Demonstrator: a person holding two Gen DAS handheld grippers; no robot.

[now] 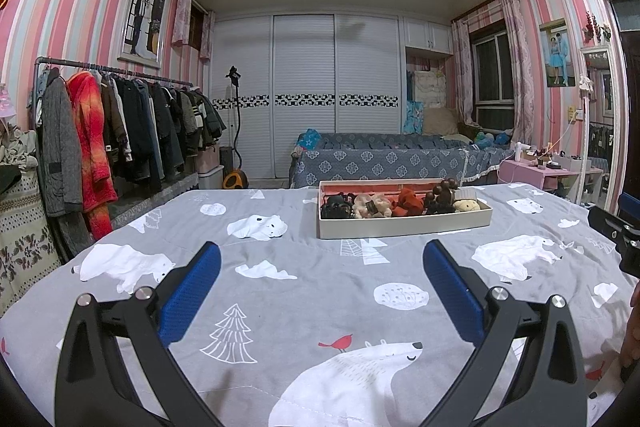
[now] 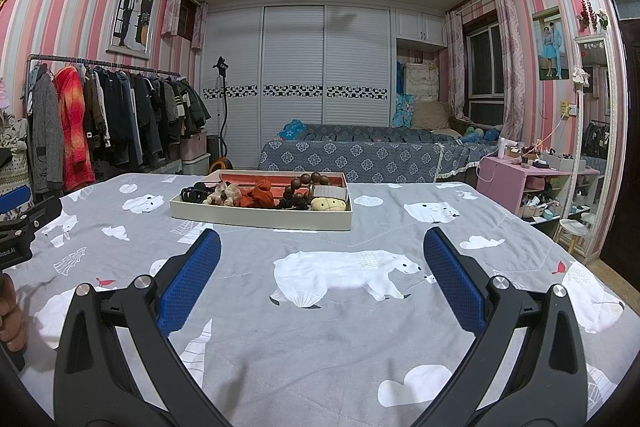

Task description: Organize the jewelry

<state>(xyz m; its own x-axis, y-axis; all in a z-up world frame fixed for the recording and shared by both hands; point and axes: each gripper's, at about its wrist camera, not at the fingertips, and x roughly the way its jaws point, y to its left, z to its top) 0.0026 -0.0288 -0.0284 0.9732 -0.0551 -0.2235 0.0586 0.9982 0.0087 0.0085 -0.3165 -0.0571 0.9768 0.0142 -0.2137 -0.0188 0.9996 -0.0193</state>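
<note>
A shallow white tray (image 1: 404, 223) (image 2: 260, 218) with a red lining sits on the bed ahead of both grippers. Inside lie a black hair claw (image 1: 335, 206) (image 2: 193, 194), a beige scrunchie (image 1: 370, 207) (image 2: 226, 194), a red-orange scrunchie (image 1: 407, 202) (image 2: 262, 194), a dark wooden bead bracelet (image 1: 442, 191) (image 2: 305, 183) and a yellow plush piece (image 1: 466, 205) (image 2: 328, 203). My left gripper (image 1: 322, 257) is open and holds nothing, well short of the tray. My right gripper (image 2: 322, 245) is also open and holds nothing, its fingertips just short of the tray's near wall.
The bed is covered by a grey quilt (image 1: 320, 307) (image 2: 320, 307) printed with polar bears. A clothes rack (image 1: 120, 123) stands at left, a blue sofa (image 1: 380, 155) behind, a pink side table (image 2: 532, 179) at right. A hand (image 2: 10, 315) holds the other gripper at the left edge.
</note>
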